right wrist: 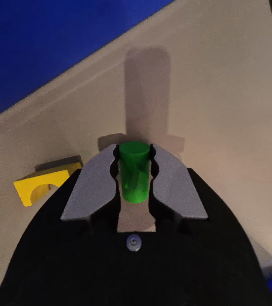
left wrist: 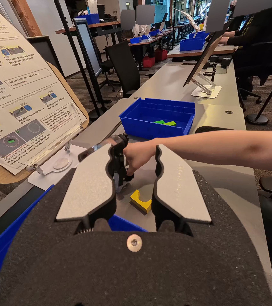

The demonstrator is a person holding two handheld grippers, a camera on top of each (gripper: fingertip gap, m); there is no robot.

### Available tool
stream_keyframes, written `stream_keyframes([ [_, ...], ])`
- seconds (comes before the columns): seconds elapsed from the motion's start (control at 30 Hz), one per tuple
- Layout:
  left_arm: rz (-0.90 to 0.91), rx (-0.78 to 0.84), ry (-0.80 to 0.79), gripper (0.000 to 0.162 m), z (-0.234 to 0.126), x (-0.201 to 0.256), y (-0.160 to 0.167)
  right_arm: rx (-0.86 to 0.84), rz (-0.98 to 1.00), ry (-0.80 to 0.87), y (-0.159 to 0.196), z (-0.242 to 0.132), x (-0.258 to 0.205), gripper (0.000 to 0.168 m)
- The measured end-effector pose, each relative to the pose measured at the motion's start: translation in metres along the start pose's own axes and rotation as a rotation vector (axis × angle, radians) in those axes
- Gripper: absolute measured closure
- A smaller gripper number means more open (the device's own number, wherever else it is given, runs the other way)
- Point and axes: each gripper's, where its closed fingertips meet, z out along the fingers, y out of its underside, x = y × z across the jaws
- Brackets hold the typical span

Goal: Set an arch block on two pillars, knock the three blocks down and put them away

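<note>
A yellow arch block [left wrist: 141,202] lies on its side on the grey mat [left wrist: 223,195], between my left gripper's fingers and below them. My left gripper [left wrist: 134,147] is open and empty. My right gripper [right wrist: 134,147] is shut on a green cylinder block [right wrist: 134,172] and points down at the mat; I cannot tell whether the cylinder touches it. The arch also shows in the right wrist view [right wrist: 44,182], just left of the right gripper. In the left wrist view a hand holds the right gripper [left wrist: 120,167] just beyond the arch; the cylinder is hidden there.
A blue box [left wrist: 156,132] at the far side holds two green blocks [left wrist: 165,122]. A second blue box [left wrist: 16,223] is close at the lower left, and its wall shows in the right wrist view [right wrist: 32,49]. An instruction board [left wrist: 24,99] stands at the left. A forearm [left wrist: 214,149] crosses from the right. Spacing between my two grippers at the tips: around 30 cm.
</note>
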Motion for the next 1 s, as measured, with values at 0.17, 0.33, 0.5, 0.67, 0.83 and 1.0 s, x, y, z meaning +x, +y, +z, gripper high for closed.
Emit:
stream_keyframes([
  [0.17, -0.013, 0.020, -0.003, 0.114, -0.006, -0.003, -0.003, 0.189, -0.058, 0.035, 0.007, -0.045, 0.003, 0.117],
  [0.33, -0.013, 0.020, 0.003, 0.113, -0.006, -0.003, -0.003, 0.181, -0.261, -0.133, 0.071, -0.087, -0.042, 0.116],
  [0.5, -0.007, 0.007, 0.015, 0.113, -0.003, -0.001, -0.001, 0.026, -0.444, -0.139, 0.132, -0.075, -0.066, 0.121],
  [0.67, -0.008, -0.020, 0.022, 0.114, 0.004, 0.000, 0.005, 0.040, -0.423, -0.060, 0.145, -0.056, -0.066, 0.135],
  [0.83, -0.008, -0.063, 0.026, 0.113, 0.014, 0.001, 0.014, 0.320, -0.273, 0.143, 0.128, -0.123, -0.042, 0.135],
  [1.0, 0.000, -0.084, 0.031, 0.113, 0.021, 0.003, 0.017, 0.434, 0.251, 0.437, 0.182, -0.230, 0.072, 0.135],
])
